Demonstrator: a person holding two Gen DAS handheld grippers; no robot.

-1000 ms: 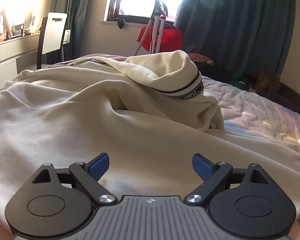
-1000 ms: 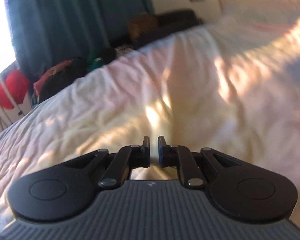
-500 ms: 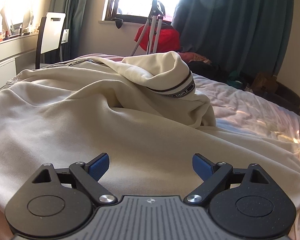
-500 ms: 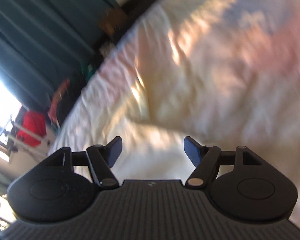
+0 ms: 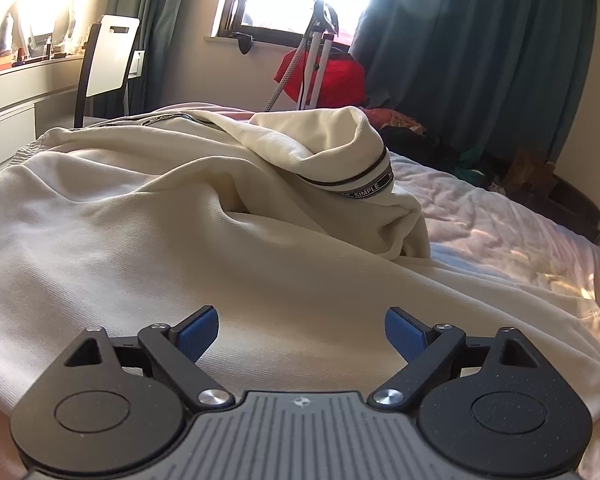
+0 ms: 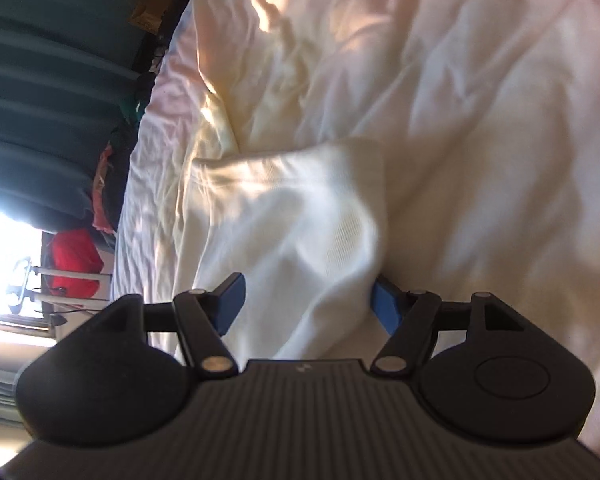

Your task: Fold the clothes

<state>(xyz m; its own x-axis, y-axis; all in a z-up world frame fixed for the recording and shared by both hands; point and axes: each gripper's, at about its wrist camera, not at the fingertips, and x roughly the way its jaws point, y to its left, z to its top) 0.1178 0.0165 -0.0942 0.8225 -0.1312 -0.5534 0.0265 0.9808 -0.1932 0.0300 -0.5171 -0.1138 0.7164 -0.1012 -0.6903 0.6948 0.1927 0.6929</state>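
A cream sweatshirt (image 5: 148, 216) lies spread over the bed, with a bunched part bearing a black-striped band (image 5: 364, 184) raised at the back. My left gripper (image 5: 301, 334) is open, low over the sweatshirt's near part, holding nothing. In the right wrist view, a corner of the cream garment (image 6: 300, 220) lies on the sheet. My right gripper (image 6: 308, 304) is open, rolled sideways, with the fabric between its blue pads (image 6: 384, 304); the jaws stand wide apart around it.
The bed has a wrinkled pale pink sheet (image 5: 500, 236) to the right. A chair (image 5: 108, 60) and desk stand at the left. A red bag (image 5: 332, 80) on a stand and dark curtains (image 5: 480, 60) are behind the bed. Clothes pile on the floor.
My right gripper opened from shut, rolled sideways and moved down to the garment's corner, which now sits between its pads. My left gripper stayed open, shifting slightly over the sweatshirt.
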